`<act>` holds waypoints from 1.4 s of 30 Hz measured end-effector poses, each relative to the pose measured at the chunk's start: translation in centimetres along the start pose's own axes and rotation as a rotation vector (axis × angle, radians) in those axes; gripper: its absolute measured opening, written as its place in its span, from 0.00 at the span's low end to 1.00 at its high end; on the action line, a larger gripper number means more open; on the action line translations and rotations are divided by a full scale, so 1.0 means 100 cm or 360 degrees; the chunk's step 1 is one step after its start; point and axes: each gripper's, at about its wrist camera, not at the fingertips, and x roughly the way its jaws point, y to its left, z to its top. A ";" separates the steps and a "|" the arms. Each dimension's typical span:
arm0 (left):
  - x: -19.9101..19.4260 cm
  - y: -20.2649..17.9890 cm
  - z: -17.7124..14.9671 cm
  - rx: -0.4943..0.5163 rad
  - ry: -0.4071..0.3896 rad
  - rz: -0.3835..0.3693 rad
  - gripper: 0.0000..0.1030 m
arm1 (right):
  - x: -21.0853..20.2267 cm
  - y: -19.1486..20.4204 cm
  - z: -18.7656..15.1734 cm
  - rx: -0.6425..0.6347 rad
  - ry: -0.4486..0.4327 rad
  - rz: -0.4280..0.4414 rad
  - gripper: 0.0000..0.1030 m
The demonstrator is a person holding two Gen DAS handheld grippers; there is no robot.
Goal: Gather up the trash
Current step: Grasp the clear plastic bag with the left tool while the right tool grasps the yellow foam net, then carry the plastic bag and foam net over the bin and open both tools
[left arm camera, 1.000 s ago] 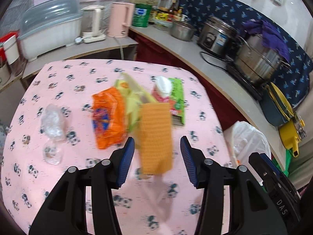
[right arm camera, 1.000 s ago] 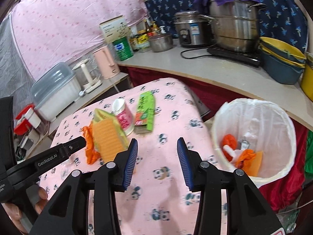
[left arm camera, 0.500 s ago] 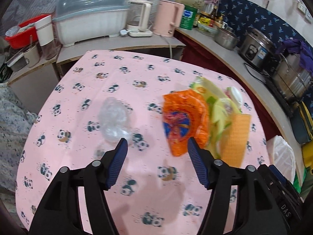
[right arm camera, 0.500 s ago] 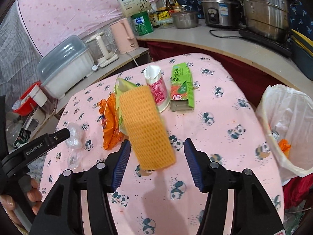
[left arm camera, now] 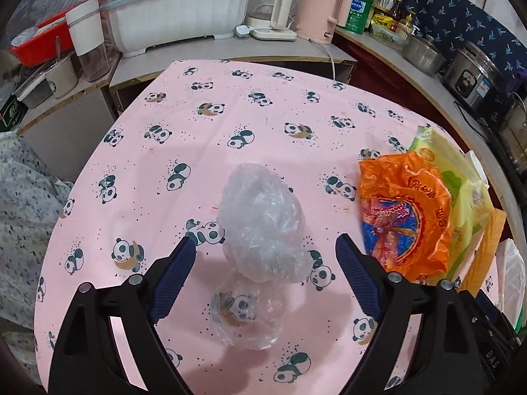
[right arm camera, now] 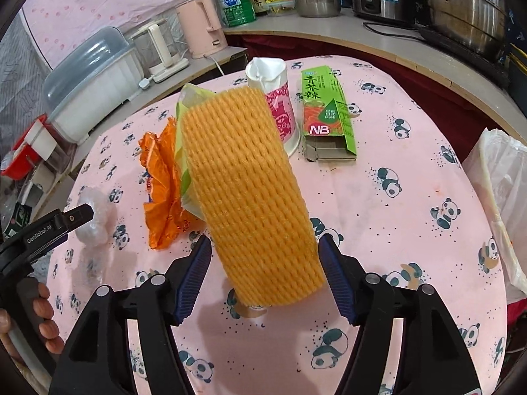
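Worktop (left arm camera: 263,131): pink panda-print cloth.
On it: clear plastic bag (left arm camera: 263,227), orange wrapper (left arm camera: 405,217), orange foam net (right arm camera: 250,191), pink cup (right arm camera: 276,105), green carton (right arm camera: 326,112).

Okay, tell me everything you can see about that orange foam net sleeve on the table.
The orange foam net sleeve looks like soft, spongy mesh with a woven diamond texture, the kind that cushions fruit. It appears flattened and stands tilted, leaning back against the yellow-green bag, its lower end on the pink panda tablecloth. The right gripper has just been opening; its blue pads flank the sleeve's lower end without clearly pressing on it.
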 end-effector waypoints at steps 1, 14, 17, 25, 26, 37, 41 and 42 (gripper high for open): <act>0.005 0.001 0.000 -0.0001 0.0020 -0.0009 0.80 | 0.002 0.000 0.000 0.0002 0.0005 -0.0004 0.63; 0.002 -0.027 -0.018 0.0069 0.0103 -0.0160 0.31 | -0.010 -0.011 -0.003 0.0001 -0.0021 0.0003 0.31; -0.015 -0.043 -0.024 0.0111 0.0075 -0.0192 0.30 | -0.023 -0.018 -0.004 0.0024 -0.0064 0.0004 0.28; -0.056 -0.097 -0.044 0.0259 0.0018 -0.0282 0.30 | -0.064 -0.042 -0.009 0.0083 -0.0172 0.0007 0.27; -0.059 -0.103 -0.046 0.0276 0.0014 -0.0289 0.30 | -0.069 -0.044 -0.009 0.0087 -0.0184 0.0007 0.27; -0.089 -0.173 -0.072 0.0476 -0.0025 -0.0347 0.30 | -0.113 -0.088 -0.025 0.0169 -0.0288 -0.0036 0.27; -0.096 -0.200 -0.082 0.0552 -0.0034 -0.0373 0.30 | -0.124 -0.110 -0.031 0.0229 -0.0313 -0.0057 0.27; -0.098 -0.207 -0.085 0.0573 -0.0036 -0.0379 0.30 | -0.126 -0.115 -0.031 0.0240 -0.0318 -0.0060 0.27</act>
